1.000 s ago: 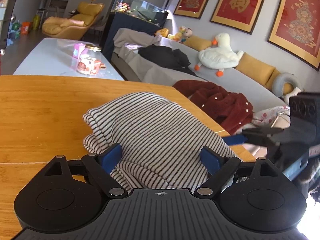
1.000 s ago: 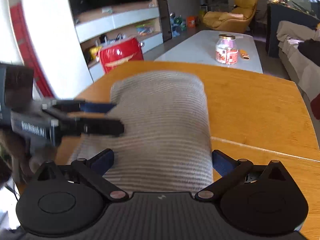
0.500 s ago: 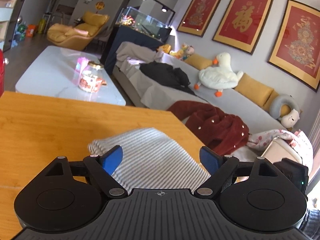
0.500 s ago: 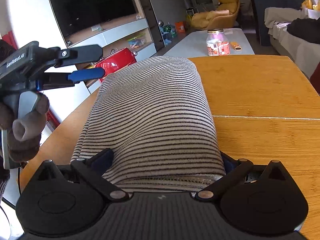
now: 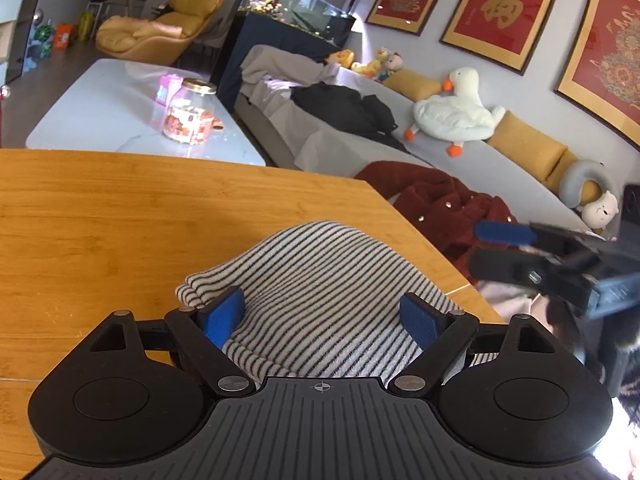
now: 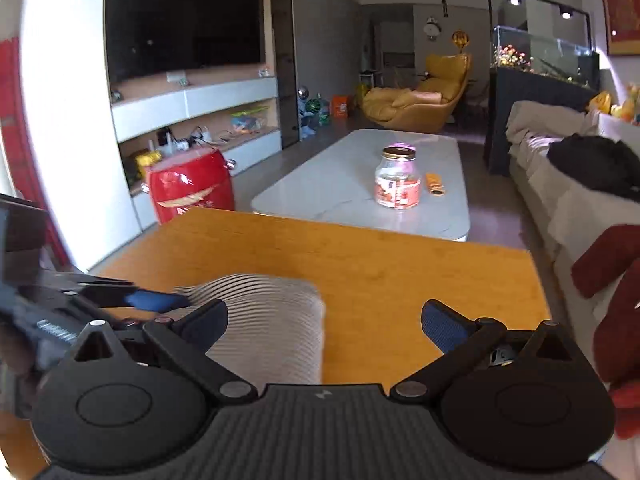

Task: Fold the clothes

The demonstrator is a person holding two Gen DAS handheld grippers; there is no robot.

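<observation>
Striped garment (image 5: 320, 280): black-and-white knit, folded into a rounded bundle, lying on the wooden table (image 5: 100, 220) near its right edge; in the left wrist view it fills the lower centre, its folded corner pointing toward 9 o'clock.

Left gripper (image 5: 324, 316): jaws spread wide, one blue pad on either side of the bundle's near end; the cloth rises between them, but no pinch is visible. In the right wrist view this same tool enters at 9 o'clock, its blue tip at the garment's left edge.

Right gripper (image 6: 324, 324): jaws spread wide, holding nothing; the left finger (image 6: 208, 320) overlaps the garment's near end, the right finger stands over bare wood. Motion blur softens the stripes here. In the left wrist view it appears at 3 o'clock, off the table edge, apart from the garment.

Surroundings, left wrist view: white coffee table (image 5: 100, 112) at 11 o'clock bearing a glass jar (image 5: 188, 116); grey sofa (image 5: 460, 160) at 1 to 2 o'clock with a goose plush (image 5: 456, 112), a black garment (image 5: 344, 108) and a dark red coat (image 5: 444, 208); yellow armchair (image 5: 160, 28) and fish tank (image 5: 296, 4) at 12 o'clock.

Right wrist view: television (image 6: 180, 16) at 11 o'clock; red drum-shaped stool (image 6: 192, 188) beside the table's far left corner.
</observation>
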